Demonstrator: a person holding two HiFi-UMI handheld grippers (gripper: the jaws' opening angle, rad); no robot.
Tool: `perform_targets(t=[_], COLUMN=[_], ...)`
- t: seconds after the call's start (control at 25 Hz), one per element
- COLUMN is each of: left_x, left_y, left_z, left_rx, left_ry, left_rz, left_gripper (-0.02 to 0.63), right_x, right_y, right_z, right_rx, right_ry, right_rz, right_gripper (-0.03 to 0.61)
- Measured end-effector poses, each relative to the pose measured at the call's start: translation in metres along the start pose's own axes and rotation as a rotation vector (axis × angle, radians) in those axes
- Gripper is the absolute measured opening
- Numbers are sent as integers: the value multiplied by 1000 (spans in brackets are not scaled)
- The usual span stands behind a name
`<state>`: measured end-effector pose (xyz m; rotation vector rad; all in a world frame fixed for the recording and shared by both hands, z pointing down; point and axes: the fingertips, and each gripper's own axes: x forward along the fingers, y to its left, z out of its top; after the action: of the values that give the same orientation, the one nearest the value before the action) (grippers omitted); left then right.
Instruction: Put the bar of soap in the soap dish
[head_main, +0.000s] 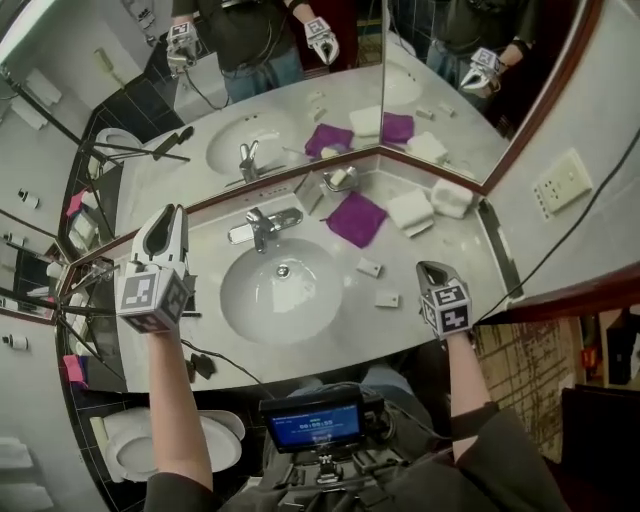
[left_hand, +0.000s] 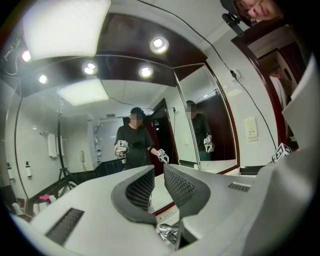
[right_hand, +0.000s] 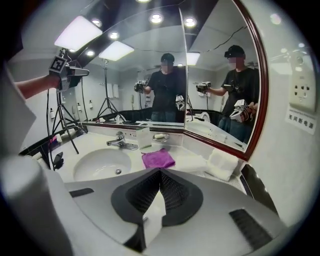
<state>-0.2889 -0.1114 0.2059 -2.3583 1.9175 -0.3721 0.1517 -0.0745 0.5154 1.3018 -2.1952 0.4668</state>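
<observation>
Your left gripper (head_main: 171, 212) left of sink (head_main: 250, 300), released and empty, right gripper (head_main: 427, 266) clenched, bar of soap (right_hand: 160, 135) in far soap dish (right_hand: 154, 139)

faucet (head_main: 262, 226): shiny chrome metal | soap dish (head_main: 340, 179): shiny metal | purple cloth (head_main: 356, 218): matt fabric | basin (head_main: 248, 302): glossy white

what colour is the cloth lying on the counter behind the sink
Purple, a plain solid colour. The cloth shows best in the head view.

Soap dish (head_main: 352, 183) contents too small to tell; toilet (head_main: 225, 440) partly behind arm (head_main: 170, 400).
</observation>
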Motion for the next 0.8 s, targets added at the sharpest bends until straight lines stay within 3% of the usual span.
perform_targets(t=[0.12,0.48,0.68,0.8], left_x=[4,17,48,76], left_y=[5,22,6,-21], left_z=[14,30,23,18], left_rx=[19,79,164,199], left_ry=[-8,-42,13,41], left_rz=[-27,-85,-184,-270], left_gripper=[60,58,61,124], right_x=[-6,-20,-28,-31], right_y=[15,38,48,53], right_z=[-14,-41,-53,-59], right_rx=[79,190,238,269], right_ry=[10,12,-1,-9], right_rz=[-17,-57,-75,-82], right_gripper=[20,20,20,20])
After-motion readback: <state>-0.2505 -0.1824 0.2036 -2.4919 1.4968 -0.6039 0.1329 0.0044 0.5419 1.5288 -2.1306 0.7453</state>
